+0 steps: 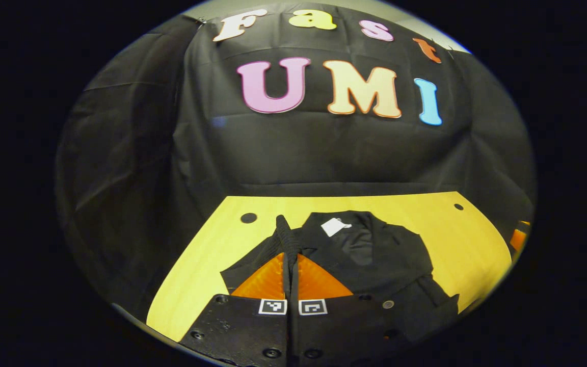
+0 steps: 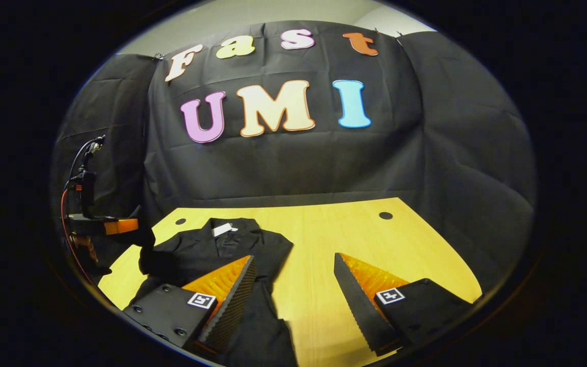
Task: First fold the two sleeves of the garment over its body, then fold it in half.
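A black garment lies on the yellow table, a white tag at its collar. My left gripper is shut on a sleeve, whose fabric rises in a ridge between the closed fingers and is lifted toward the body. In the right gripper view the garment lies at the left, and my right gripper stands open. One of its fingers is over the garment's lower edge, the other over bare table. The left gripper shows at the far left beside the raised sleeve.
Black cloth walls close the booth behind and beside the table. Round holes sit near the table's far corners. A red cable hangs by the left gripper. Bare tabletop stretches to the right of the garment.
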The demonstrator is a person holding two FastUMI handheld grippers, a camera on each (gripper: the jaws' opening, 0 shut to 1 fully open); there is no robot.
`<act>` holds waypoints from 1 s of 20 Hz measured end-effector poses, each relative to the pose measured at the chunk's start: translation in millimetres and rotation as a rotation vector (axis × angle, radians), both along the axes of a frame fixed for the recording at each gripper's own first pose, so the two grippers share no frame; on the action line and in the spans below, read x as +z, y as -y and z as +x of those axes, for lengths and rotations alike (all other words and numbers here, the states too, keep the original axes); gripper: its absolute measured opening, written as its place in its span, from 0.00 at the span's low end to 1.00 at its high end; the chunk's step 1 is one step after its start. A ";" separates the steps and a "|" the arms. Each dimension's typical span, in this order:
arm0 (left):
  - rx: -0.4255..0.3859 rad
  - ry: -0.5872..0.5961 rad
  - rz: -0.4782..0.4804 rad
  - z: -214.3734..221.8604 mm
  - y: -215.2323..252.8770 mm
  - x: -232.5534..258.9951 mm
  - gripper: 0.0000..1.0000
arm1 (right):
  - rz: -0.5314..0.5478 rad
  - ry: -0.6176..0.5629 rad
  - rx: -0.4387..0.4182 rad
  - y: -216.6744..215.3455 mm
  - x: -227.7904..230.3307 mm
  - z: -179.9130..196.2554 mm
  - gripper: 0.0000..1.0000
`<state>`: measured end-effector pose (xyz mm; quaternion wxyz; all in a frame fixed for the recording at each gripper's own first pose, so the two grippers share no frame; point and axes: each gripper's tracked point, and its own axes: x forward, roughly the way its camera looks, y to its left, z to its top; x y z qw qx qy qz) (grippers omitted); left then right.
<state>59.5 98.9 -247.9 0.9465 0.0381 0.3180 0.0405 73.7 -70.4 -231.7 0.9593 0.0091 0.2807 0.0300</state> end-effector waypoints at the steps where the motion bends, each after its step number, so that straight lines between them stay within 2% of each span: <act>1: -0.021 0.001 -0.003 5.5 12.0 -1.2 0.00 | 0.000 -0.002 -0.014 8.1 -0.9 -3.5 0.98; 4: -0.085 -0.006 -0.003 21.2 42.4 -5.4 0.00 | 0.006 -0.002 -0.060 32.4 -0.9 -11.7 0.98; 5: -0.104 -0.011 -0.004 25.2 52.9 -8.6 0.00 | 0.008 0.000 -0.074 39.8 -1.0 -14.3 0.94; 6: -0.123 -0.015 -0.006 29.1 64.3 -11.1 0.00 | 0.008 0.000 -0.088 47.1 -1.6 -16.9 0.98; 11: -0.216 -0.042 -0.024 43.4 122.8 -30.1 0.00 | 0.007 -0.015 -0.156 85.8 -6.0 -31.0 0.98; 12: -0.232 -0.050 -0.027 45.2 133.8 -33.7 0.00 | 0.009 -0.018 -0.168 92.3 -6.5 -33.0 0.94; 13: -0.245 -0.059 -0.029 47.2 144.2 -39.0 0.00 | 0.011 -0.019 -0.179 98.3 -6.7 -34.2 0.98; 17: -0.269 -0.083 0.000 55.3 168.8 -50.9 0.00 | 0.013 -0.019 -0.194 113.5 -7.0 -38.8 0.94; 19: -0.240 -0.080 0.057 57.8 163.3 -50.2 0.00 | 0.022 -0.023 -0.181 116.9 -8.8 -39.5 0.94; 20: -0.240 -0.051 0.032 54.7 167.8 -38.9 0.07 | 0.037 -0.022 -0.164 115.7 -9.3 -38.9 0.97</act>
